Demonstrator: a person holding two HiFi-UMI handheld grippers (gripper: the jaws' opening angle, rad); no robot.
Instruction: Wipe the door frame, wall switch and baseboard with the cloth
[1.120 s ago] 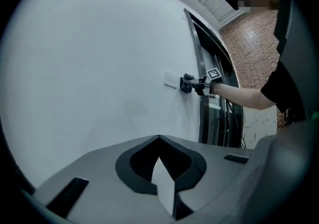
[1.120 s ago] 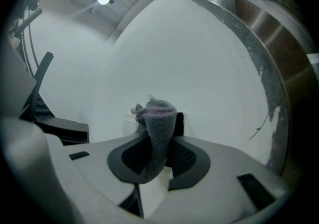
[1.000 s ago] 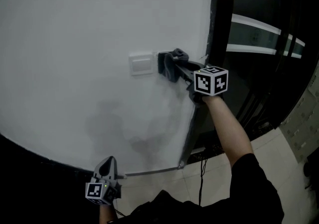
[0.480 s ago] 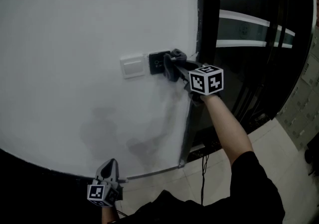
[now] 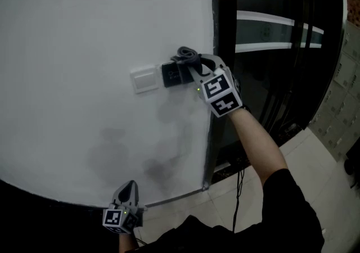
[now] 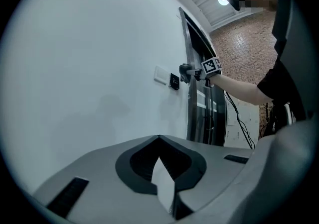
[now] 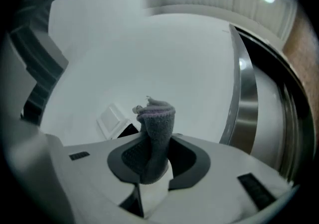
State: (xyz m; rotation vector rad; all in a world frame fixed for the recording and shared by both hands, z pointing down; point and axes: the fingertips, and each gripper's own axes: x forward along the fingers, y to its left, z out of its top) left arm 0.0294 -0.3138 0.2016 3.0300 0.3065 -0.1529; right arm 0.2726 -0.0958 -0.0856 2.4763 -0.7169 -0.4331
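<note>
Right tool point(image 5: 193, 65) clamps a bunched grey cloth point(image 5: 187, 55) between its jaws, the free end standing clear of the tips and held up at the dark panel point(image 5: 171, 73) beside the white wall switch point(image 5: 144, 79), high on the pale wall point(image 5: 84, 32). Whether the cloth actually touches the panel cannot be told. Just to the right runs the door frame point(image 5: 212, 27), with dark glass beyond it. The baseboard point(image 5: 174, 197) lies well below, near where the left tool point(image 5: 127, 189) hangs idle, jaws together on nothing. The risks from here look plain: only a narrow wad of cloth leads, so the hard tips could knock the rocker and flip the switch, or scrape its plate, if the person's arm point(image 5: 253, 139) pushes in too firmly. A slack hold could let the cloth slide out during a sideways stroke and drop to the floor point(image 5: 315, 162). The wad may also snag on the frame's edge.
</note>
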